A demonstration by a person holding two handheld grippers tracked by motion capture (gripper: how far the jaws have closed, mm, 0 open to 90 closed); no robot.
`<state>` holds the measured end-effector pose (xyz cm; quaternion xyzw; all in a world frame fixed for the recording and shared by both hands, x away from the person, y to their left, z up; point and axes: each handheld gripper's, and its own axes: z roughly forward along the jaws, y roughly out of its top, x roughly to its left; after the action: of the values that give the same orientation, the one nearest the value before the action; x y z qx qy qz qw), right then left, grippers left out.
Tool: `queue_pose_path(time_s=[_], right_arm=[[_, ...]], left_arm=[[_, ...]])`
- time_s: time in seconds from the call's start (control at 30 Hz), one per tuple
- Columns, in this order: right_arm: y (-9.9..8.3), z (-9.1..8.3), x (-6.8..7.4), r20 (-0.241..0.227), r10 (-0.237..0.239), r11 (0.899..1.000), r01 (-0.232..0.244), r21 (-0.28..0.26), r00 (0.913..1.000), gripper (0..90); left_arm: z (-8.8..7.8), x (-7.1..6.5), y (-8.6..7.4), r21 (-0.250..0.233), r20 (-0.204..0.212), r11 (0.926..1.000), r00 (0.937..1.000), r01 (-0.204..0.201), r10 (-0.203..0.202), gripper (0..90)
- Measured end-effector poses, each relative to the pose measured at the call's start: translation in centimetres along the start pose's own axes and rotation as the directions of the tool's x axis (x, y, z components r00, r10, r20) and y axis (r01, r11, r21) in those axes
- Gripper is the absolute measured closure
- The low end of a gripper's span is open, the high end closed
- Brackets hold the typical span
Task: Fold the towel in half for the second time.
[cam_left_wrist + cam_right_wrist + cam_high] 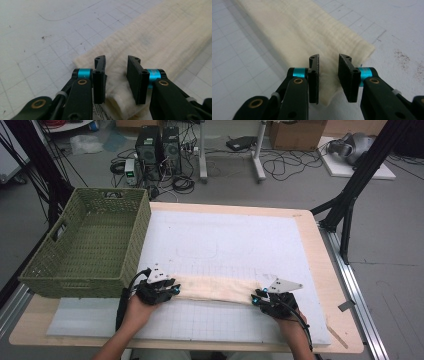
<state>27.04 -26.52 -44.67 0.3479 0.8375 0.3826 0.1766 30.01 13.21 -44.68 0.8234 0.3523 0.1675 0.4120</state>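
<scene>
we see the folded cream cloth (215,289) lying as a long strip on the white mat (235,245), just right of the green basket (87,245). our left gripper (116,75) stands narrow over a bunched fold at the end nearest the basket, and our right gripper (328,75) stands narrow over the far end; we cannot tell whether either pinches it.

Support: wooden table (320,251)
Cover: white gridded mat (240,245)
On mat: folded cream cloth (215,287)
Left edge: green woven basket (60,270)
</scene>
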Motion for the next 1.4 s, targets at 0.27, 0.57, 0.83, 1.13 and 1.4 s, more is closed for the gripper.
queue_pose_path(time_s=[0.27, 0.57, 0.83, 1.13, 1.4], right_arm=[[0.0, -0.3, 0.0, -0.014, 0.028, 1.0, -0.029, -0.004, 0.9995, 63.5], [0.3, -2.2, -0.3, 0.002, 0.051, 0.99, -0.051, -0.134, 0.9987, 54.2], [0.4, -4.0, -0.5, 0.055, 0.048, 0.982, -0.037, -0.184, 0.9974, 51.0], [-1.0, -5.8, -0.9, 0.122, 0.079, 0.979, -0.054, -0.196, 0.9893, 32.3], [-1.4, -6.4, -1.3, 0.19, 0.13, 0.97, -0.085, -0.229, 0.9732, 13.5]], left_arm=[[-0.8, 0.4, 0.0, -0.016, 0.003, 0.9994, 0.9995, 0.032, -0.032, 65.5], [-3.2, 1.9, 0.3, -0.207, 0.036, 0.9705, 0.9923, 0.123, -0.118, 57.0], [-4.3, 2.1, 0.7, -0.297, 0.089, 0.9456, 0.9898, 0.133, -0.111, 44.8], [-4.9, 1.6, 1.2, -0.35, 0.089, 0.9269, 0.9898, 0.136, -0.111, 20.4], [-5.2, 1.8, 1.0, -0.364, 0.099, 0.9212, 0.9893, 0.136, -0.108, 18.9]])
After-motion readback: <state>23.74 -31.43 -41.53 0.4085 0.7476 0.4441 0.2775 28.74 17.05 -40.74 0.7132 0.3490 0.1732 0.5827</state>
